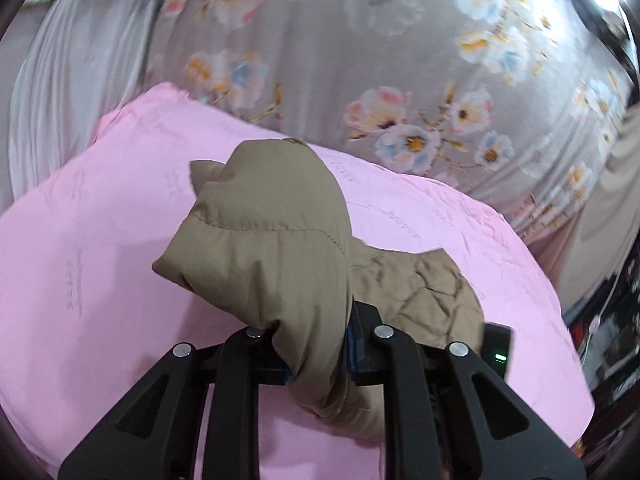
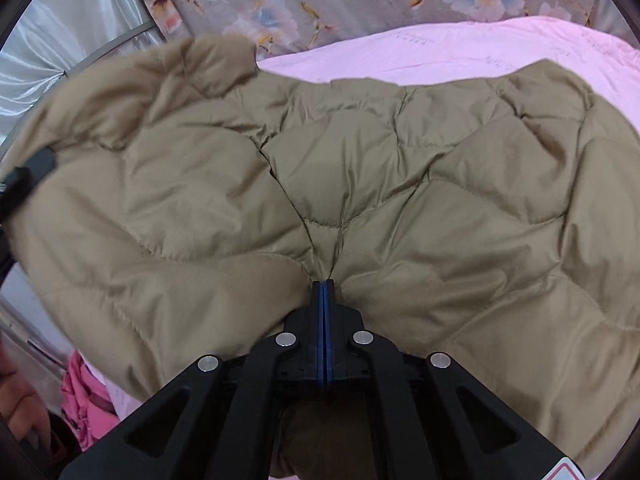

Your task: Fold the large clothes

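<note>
Both my grippers have the tan quilted jacket (image 2: 360,184); I read this as mid-fold, carrying a part of it over the body. To do it well I judge I should keep both grips level, move them together, and lay the lifted part down flat before letting go, so the padding does not bunch or slide on the slick shell.

Largest first. The bed, with its grey floral sheet (image 1: 400,60), fills the upper part of both views. On it lies a pink cloth (image 1: 100,240), spread wide from the left edge to the lower right of the left wrist view. The jacket rests on that pink cloth; in the right wrist view it covers nearly the whole centre of the frame, puffy, stitched in curved panels, creased toward the lower centre.

Right gripper (image 2: 324,292): blue pads pressed together at lower centre, pinching a thin fold of the jacket where the creases converge.

Left gripper (image 1: 318,354): jaws held apart by a thick roll of jacket fabric clamped between them, lower centre of frame. What looks like a sleeve or hood end stands up from the grip toward the centre of the frame; I cannot tell which it is.
</note>
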The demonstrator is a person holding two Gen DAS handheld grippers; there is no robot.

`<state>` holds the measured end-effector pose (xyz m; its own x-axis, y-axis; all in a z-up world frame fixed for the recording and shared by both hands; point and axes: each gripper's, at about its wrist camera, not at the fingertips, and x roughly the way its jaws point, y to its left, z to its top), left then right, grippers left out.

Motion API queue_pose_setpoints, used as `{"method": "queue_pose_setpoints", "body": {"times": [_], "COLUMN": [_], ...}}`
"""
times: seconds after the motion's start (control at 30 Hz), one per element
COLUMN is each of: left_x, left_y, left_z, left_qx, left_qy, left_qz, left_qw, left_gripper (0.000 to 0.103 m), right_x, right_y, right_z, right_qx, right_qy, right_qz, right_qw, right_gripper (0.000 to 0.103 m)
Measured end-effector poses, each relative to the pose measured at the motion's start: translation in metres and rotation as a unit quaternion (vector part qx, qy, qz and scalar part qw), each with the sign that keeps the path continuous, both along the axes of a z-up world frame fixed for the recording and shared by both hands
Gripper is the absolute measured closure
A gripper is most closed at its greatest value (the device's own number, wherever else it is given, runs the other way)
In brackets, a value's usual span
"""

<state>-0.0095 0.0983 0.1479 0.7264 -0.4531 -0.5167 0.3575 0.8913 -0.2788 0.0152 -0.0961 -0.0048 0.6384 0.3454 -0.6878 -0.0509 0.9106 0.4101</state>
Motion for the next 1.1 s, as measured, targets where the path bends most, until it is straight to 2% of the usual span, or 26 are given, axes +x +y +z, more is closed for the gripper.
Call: {"method": "queue_pose_setpoints", "body": {"times": [0.13,0.23,0.33,0.43,0.6,0.77,0.93,1.03,1.1], "left_x": [-0.018,-0.030,-0.034,-0.037,-0.044,-0.052,-0.048,-0.049,-0.055], "left_y": [-0.050,-0.095,-0.127,-0.147,-0.185,-0.205,-0.213,-0.215,-0.212], "left_z": [0.006,0.002,-0.010,-0.027,-0.066,-0.088,-0.097,-0.091,-0.080], "left_qx": [0.041,0.071,0.090,0.102,0.135,0.159,0.171,0.172,0.170], "left_qy": [-0.037,-0.051,-0.041,-0.018,0.027,0.034,0.038,0.029,0.022], "left_qz": [-0.054,-0.110,-0.148,-0.173,-0.208,-0.215,-0.209,-0.206,-0.206], "left_qw": [0.9970,0.9901,0.9841,0.9794,0.9685,0.9630,0.9621,0.9628,0.9635], "left_gripper": [0.085,0.085,0.085,0.085,0.086,0.085,0.085,0.082,0.074], "right_x": [0.010,0.007,-0.016,-0.047,-0.090,-0.106,-0.107,-0.109,-0.112], "right_y": [-0.004,-0.021,-0.052,-0.098,-0.158,-0.182,-0.192,-0.193,-0.193], "right_z": [-0.009,-0.008,0.006,0.021,0.030,0.017,0.015,0.024,0.039], "right_qx": [0.050,0.089,0.112,0.125,0.084,0.073,0.068,0.060,0.046], "right_qy": [0.006,0.019,0.002,-0.020,-0.029,-0.023,-0.023,-0.033,-0.048], "right_qz": [-0.001,0.000,-0.017,-0.064,-0.146,-0.173,-0.181,-0.185,-0.185], "right_qw": [0.999,0.996,0.994,0.990,0.985,0.982,0.981,0.980,0.980], "right_gripper": [0.101,0.101,0.101,0.099,0.095,0.095,0.095,0.095,0.094]}}
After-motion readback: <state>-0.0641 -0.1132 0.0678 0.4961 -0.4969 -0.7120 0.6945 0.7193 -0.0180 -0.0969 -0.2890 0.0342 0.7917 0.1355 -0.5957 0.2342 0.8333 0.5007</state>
